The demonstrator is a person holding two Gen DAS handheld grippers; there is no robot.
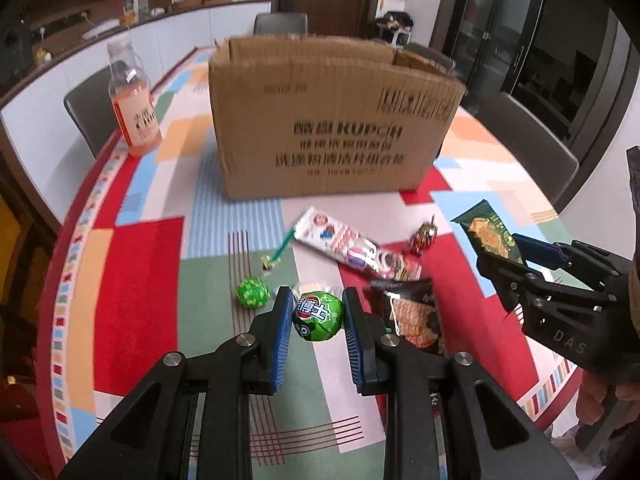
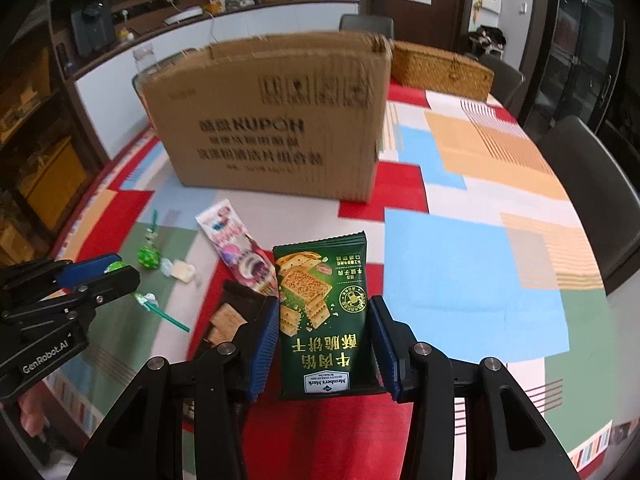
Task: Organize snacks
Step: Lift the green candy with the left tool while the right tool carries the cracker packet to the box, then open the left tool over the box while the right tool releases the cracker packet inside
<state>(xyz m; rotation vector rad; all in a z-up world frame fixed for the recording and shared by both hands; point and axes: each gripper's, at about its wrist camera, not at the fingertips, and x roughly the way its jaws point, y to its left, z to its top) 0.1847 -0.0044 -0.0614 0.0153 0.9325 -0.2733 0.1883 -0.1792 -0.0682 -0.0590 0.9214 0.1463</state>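
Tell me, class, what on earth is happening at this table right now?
A person is sorting snacks with two handheld grippers. The left gripper is closed on a round green wrapped lollipop, and the right gripper holds a dark green cracker packet above the colourful patchwork tablecloth. A large open brown cardboard box stands just beyond. A long pink-and-white snack packet, a black cracker packet and a small green netted ball lollipop lie on the cloth.

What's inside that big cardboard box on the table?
Both views look at the cardboard box from the side, so only its open top edge and flaps show. Its inside is hidden by the front wall; whether any snacks are in there cannot be told.
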